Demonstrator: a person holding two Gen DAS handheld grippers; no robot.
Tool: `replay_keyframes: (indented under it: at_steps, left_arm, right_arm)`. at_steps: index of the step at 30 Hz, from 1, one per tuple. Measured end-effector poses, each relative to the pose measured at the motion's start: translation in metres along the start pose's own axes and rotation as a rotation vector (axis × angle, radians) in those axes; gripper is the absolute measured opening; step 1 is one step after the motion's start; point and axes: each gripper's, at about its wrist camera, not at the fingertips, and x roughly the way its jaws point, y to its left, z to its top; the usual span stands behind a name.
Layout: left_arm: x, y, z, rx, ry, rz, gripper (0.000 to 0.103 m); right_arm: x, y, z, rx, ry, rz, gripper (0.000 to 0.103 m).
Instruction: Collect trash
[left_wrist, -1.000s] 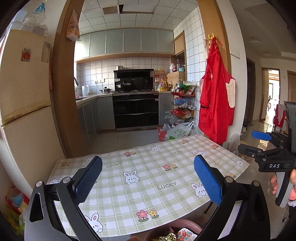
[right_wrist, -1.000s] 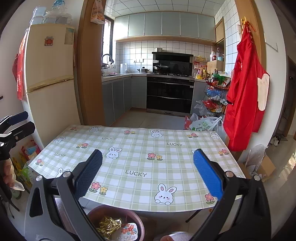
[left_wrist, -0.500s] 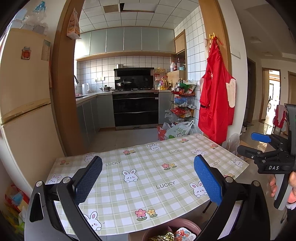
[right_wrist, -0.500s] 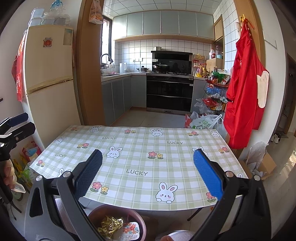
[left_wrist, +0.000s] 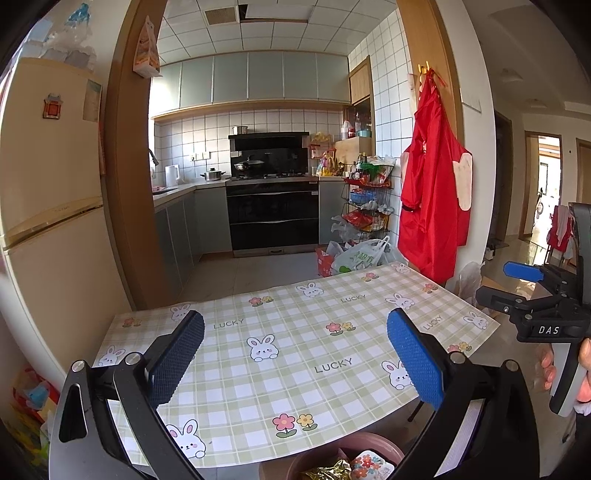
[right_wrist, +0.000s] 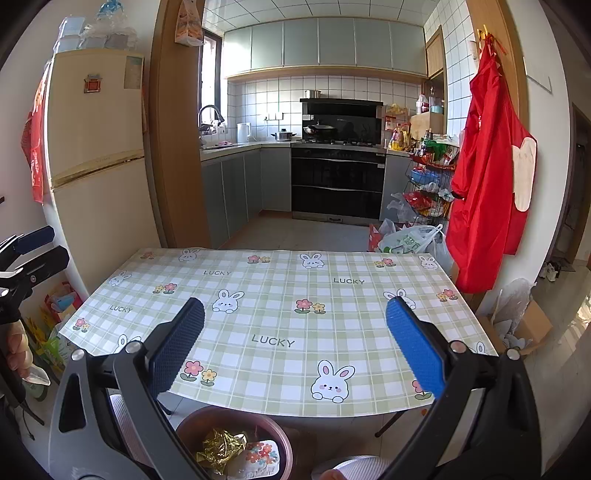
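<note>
Two pairs of tongs hover empty over the tabletop (right_wrist: 280, 325) with its green-checked, rabbit-printed plastic cloth: your left tongs (left_wrist: 295, 354) gape wide, and your right tongs (right_wrist: 295, 350) gape just as wide, nothing between the blue pads. No trash lies on that cloth. What trash you can see sits in the round brown plastic bin (right_wrist: 236, 421) on the floor, just below the tabletop's near edge: a crumpled gold foil wrapper (right_wrist: 219, 448) and, touching it on the side away from the fridge, a white flower-printed packet (right_wrist: 258, 458). Judging by its creases, the foil is light, soft and crushable, so a pinch on any raised fold should do. The packet looks thin and slick; take an edge. The foil is a wad with no clear long axis; how the packet lies, you cannot tell.
</note>
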Motion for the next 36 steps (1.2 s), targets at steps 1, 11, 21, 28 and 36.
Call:
replay_keyframes:
  at_steps: [1,11,21,28,36]
  left_arm:
    - [0.000,0.000,-0.001,0.000,0.001,0.000,0.097]
    - [0.000,0.000,-0.001,0.002,0.003,-0.002,0.097]
    - [0.000,0.000,-0.001,0.004,0.004,0.001,0.097]
    - [0.001,0.002,-0.003,0.007,0.005,0.002,0.097]
    - [0.001,0.008,-0.007,0.006,0.009,0.001,0.097]
  right_arm:
    - [0.000,0.000,0.000,0.001,0.002,0.000,0.097]
    - [0.002,0.001,-0.001,0.006,0.011,-0.003,0.097]
    - [0.002,0.000,-0.002,0.007,0.016,-0.009,0.097]
    - [0.004,0.000,-0.003,0.005,0.024,-0.015,0.097]
    - [0.005,-0.001,-0.004,0.005,0.031,-0.016,0.097]
